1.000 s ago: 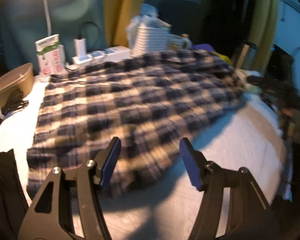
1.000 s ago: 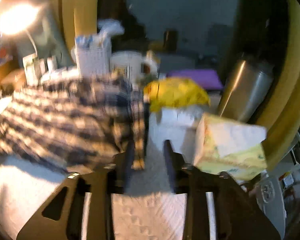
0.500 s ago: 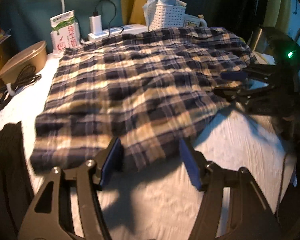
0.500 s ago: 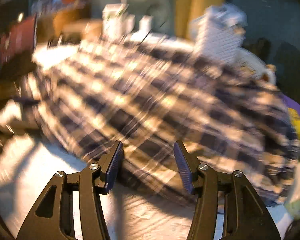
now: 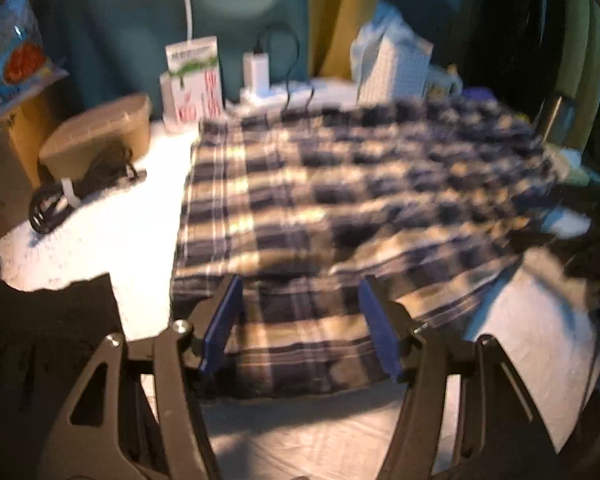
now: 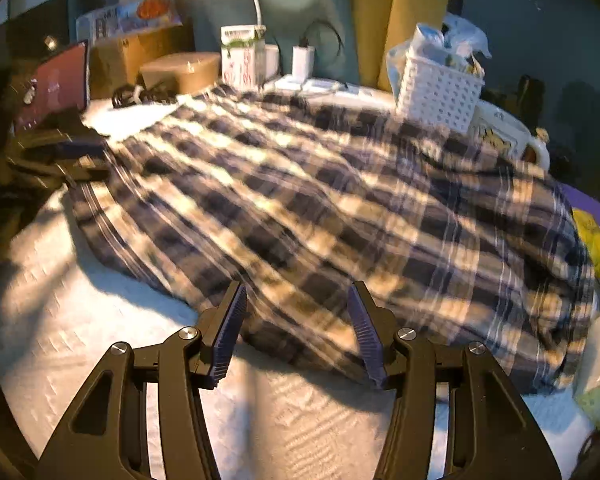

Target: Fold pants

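Note:
The plaid pants [image 5: 340, 200] lie spread flat on a white-covered surface [image 5: 112, 232], blurred in the left wrist view. My left gripper [image 5: 300, 308] hangs open over their near edge toward the left end, with cloth showing between the blue pads but not pinched. In the right wrist view the same pants [image 6: 320, 200] stretch from left to far right. My right gripper [image 6: 296, 300] stands open just above their near hem, nothing clamped. Whether either gripper's pads touch the fabric I cannot tell.
A black garment [image 5: 40, 352] lies at the near left. Along the back stand a carton [image 5: 192, 80], a charger on a power strip [image 5: 256, 72], a white basket [image 6: 436, 92] and a mug [image 6: 504, 136]. A brown bowl [image 5: 100, 136] and coiled cable [image 5: 72, 192] sit left.
My left gripper slid left along the pants' near edge. My right gripper swung from the clutter at the right end to the near hem, and its jaws widened.

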{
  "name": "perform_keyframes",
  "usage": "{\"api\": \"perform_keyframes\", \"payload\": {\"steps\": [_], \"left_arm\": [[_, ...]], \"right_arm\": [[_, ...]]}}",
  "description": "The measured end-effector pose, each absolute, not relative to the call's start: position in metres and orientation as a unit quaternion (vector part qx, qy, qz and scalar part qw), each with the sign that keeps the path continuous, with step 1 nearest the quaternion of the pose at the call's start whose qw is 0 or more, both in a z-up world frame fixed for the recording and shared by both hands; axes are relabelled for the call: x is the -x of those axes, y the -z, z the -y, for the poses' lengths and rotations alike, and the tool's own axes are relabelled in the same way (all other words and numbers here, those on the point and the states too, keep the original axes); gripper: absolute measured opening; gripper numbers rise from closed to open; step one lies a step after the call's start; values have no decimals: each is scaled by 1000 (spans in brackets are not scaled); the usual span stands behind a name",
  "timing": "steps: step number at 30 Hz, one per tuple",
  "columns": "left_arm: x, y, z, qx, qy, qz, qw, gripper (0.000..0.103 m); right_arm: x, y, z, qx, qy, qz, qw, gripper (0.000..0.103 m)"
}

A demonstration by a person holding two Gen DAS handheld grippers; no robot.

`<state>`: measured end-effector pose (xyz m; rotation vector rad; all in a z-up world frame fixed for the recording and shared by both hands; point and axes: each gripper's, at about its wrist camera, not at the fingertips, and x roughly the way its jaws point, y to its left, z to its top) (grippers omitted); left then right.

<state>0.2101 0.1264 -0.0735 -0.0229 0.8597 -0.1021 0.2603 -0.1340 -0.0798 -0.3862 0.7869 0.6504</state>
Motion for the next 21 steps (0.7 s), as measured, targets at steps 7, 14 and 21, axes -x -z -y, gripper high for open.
{"api": "perform_keyframes", "payload": {"steps": [7, 14, 21], "left_arm": [[-205, 86, -150, 10, 16, -443, 897, 62], [-229, 34, -153, -13, 18, -396, 918, 62], [-320, 40, -115, -32, 96, -402, 910, 62]], "right_arm": [[-310, 90, 120, 130, -289, -412, 854, 56], [-337, 76, 124, 85, -260, -415, 868, 56], [-367, 50, 158, 90, -207, -400, 888, 56]]}}
